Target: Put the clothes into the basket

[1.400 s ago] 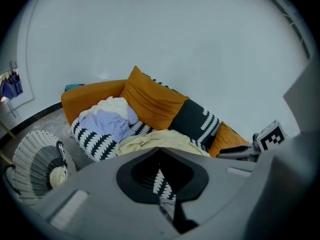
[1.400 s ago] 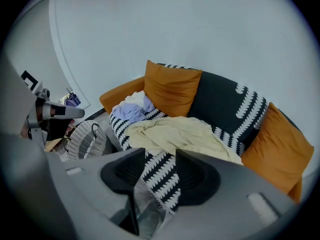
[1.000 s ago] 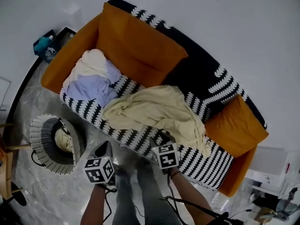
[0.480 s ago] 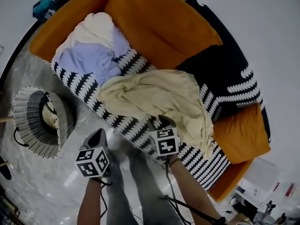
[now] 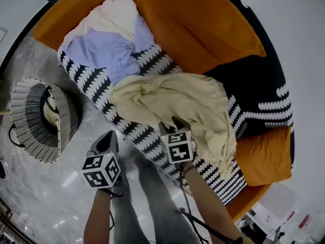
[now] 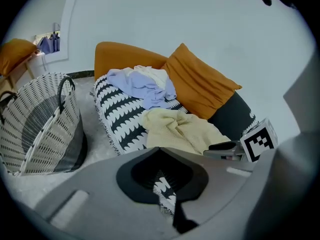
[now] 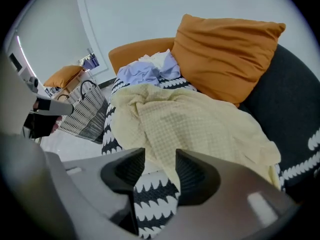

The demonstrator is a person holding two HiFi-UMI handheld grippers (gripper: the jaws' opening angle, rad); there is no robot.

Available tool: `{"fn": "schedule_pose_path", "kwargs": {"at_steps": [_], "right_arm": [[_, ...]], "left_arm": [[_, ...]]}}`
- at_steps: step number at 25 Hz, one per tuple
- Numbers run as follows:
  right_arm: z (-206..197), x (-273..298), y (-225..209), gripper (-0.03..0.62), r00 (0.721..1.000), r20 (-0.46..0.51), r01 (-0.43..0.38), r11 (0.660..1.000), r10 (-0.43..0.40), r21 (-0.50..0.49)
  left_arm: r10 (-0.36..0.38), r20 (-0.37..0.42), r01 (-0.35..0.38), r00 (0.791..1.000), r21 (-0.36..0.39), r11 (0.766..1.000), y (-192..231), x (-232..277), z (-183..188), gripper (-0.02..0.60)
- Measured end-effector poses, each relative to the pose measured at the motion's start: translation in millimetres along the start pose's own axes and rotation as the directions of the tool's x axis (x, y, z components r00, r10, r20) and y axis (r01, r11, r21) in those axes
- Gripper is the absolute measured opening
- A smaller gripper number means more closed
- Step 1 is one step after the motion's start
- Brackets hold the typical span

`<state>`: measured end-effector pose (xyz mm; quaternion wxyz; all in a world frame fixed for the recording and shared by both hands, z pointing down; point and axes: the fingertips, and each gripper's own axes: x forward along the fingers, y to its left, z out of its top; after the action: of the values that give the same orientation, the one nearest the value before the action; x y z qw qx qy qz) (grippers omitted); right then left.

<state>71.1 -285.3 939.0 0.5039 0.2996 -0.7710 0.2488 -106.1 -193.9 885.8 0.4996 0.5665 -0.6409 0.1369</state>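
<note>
A pale yellow cloth point(image 5: 177, 103) point(image 7: 200, 124) lies spread on the sofa seat, its front edge hanging over the black-and-white throw point(image 5: 139, 136). A lavender and a white garment point(image 5: 104, 47) point(image 6: 142, 84) are heaped at the seat's far end. The woven basket point(image 5: 35, 118) point(image 6: 37, 121) stands on the floor beside the sofa with something pale inside. My right gripper point(image 5: 171, 123) point(image 7: 160, 156) is open just over the yellow cloth's front edge, and its pads do not press on it. My left gripper point(image 5: 105, 139) point(image 6: 161, 153) hangs shut and empty over the floor, in front of the throw.
Orange cushions point(image 5: 195, 27) lean against the sofa back, and another point(image 5: 261, 154) lies at the near end. The marble floor point(image 5: 61, 187) runs between basket and sofa. The person's legs point(image 5: 147, 197) stand close to the seat front.
Both grippers have come down toward the sofa front. The right one has moved in over the yellow cloth's front edge. The view has shifted closer to the seat.
</note>
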Motion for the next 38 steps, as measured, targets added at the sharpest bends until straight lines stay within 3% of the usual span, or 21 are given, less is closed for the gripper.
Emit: {"fn": "schedule_pose_path", "kwargs": {"at_steps": [14, 20, 22, 24, 27, 31, 38], "right_arm": [[-9.0, 38.2, 9.4, 0.229, 0.996, -0.046, -0.082, 0.99, 0.077, -0.112], [-11.5, 40.2, 11.2, 0.235, 0.987, -0.068, -0.154, 0.983, 0.148, -0.101], [-13.4, 40.0, 14.8, 0.255, 0.979, -0.08, -0.195, 0.974, 0.186, -0.115], [-16.5, 40.5, 23.5, 0.324, 0.972, -0.108, -0.223, 0.962, 0.207, -0.155], [-19.4, 44.1, 26.8, 0.324, 0.982, -0.115, -0.172, 0.957, 0.149, -0.232], [-18.6, 47.1, 22.6, 0.319, 0.994, -0.063, -0.102, 0.967, 0.09, -0.234], [-15.8, 46.6, 14.9, 0.264, 0.996, -0.065, -0.077, 0.974, 0.065, -0.213]], "left_arm": [[0.032, -0.02, -0.033, 0.999, -0.046, 0.998, 19.7, 26.1, -19.0, -0.006], [0.038, -0.048, -0.04, 0.998, -0.043, 0.998, 22.0, 27.7, -28.8, -0.006], [0.039, -0.051, -0.042, 0.998, -0.041, 0.998, 22.5, 28.8, -30.6, -0.006], [0.041, -0.052, -0.043, 0.998, -0.042, 0.998, 21.8, 29.8, -31.2, -0.006], [0.039, -0.05, -0.041, 0.998, -0.041, 0.998, 19.4, 31.4, -31.8, -0.006], [0.032, -0.046, -0.033, 0.998, -0.035, 0.999, 14.4, 32.6, -32.8, -0.006], [0.04, -0.057, -0.042, 0.998, -0.036, 0.998, 13.8, 24.0, -37.6, -0.006]]}}
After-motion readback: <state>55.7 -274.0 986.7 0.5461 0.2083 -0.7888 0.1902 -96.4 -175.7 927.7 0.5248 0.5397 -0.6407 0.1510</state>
